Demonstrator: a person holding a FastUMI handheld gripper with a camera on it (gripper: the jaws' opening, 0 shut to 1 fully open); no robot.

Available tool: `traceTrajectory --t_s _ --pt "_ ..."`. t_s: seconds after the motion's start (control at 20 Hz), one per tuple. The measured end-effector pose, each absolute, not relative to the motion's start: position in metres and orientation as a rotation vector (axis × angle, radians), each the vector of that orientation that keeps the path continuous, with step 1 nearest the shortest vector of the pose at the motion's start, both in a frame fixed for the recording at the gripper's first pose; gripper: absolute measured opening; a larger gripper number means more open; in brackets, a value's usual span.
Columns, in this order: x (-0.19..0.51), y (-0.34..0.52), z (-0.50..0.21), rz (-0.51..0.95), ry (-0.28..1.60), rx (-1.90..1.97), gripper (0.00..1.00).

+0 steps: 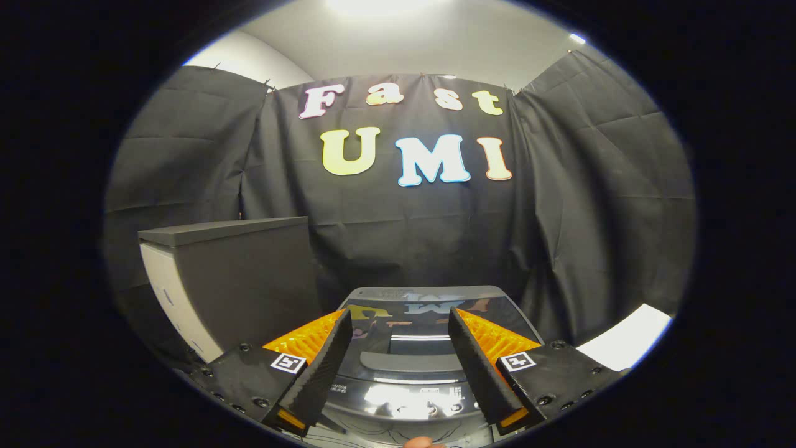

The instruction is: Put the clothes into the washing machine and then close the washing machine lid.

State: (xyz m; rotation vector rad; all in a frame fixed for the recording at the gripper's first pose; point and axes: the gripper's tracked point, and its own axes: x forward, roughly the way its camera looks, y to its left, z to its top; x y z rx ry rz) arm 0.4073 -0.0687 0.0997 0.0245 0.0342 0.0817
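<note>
Glossy dark plastic and glass fill the space between the gripper (398, 367) fingers, which stand wide apart with nothing held between them. Each finger carries a small square marker on its base block. Neither finger touches any surface; both hang above the appliance below.

Directly under and just ahead of the fingers sits the washing machine (423, 398), a top-loading unit seen from its front side. Its lid (420, 320) lies flat and closed, the dark reflective panel mirroring the wall behind. A recessed handle (410, 361) shows on the lid between the two fingers. Nearer than the handle, a control panel (410, 404) runs across the front of the machine, with bright glare on it; its markings are too small to make out.

No clothes can be made out on or around the machine.

Left of the washer, close beside it, stands a dark cabinet (242, 280) with a flat top and a pale side face. Black cloth (591, 205) hangs as the booth wall beyond both. A white surface (628, 339) shows at the right, past the right finger.
</note>
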Motion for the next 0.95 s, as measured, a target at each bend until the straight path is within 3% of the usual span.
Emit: traceTrajectory --t_s 0.35,0.95 --pt "0.378 -0.075 0.116 0.062 -0.063 0.004 0.97" --pt "0.362 -0.074 0.109 0.096 -0.057 0.009 0.97"
